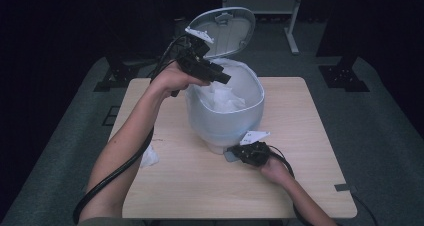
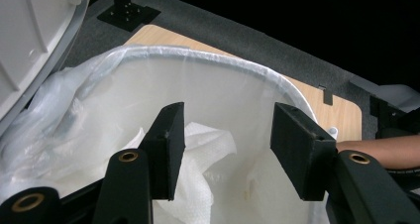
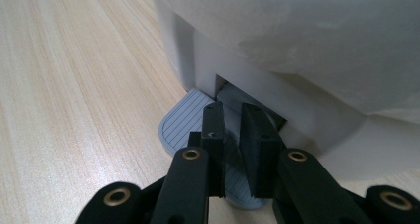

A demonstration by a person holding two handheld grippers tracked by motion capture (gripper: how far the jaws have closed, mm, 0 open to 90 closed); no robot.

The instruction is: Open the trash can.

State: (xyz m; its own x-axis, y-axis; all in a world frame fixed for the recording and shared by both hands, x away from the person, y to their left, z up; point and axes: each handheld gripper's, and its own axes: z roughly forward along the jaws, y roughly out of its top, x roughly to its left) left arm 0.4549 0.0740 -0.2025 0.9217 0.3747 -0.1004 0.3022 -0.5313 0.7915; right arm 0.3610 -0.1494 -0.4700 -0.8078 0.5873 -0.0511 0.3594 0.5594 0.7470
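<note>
Pedal bin standing on table, lid tipped up at bin's far side, plastic liner folded over bin's rim. Left gripper hovering over bin's mouth, jaws standing apart, nothing between them. Crumpled white tissue lying inside bin, below those jaws. Right gripper sitting at bin's base, jaws nearly together, resting on grey foot pedal. Second tissue lying on table left of bin.
</note>
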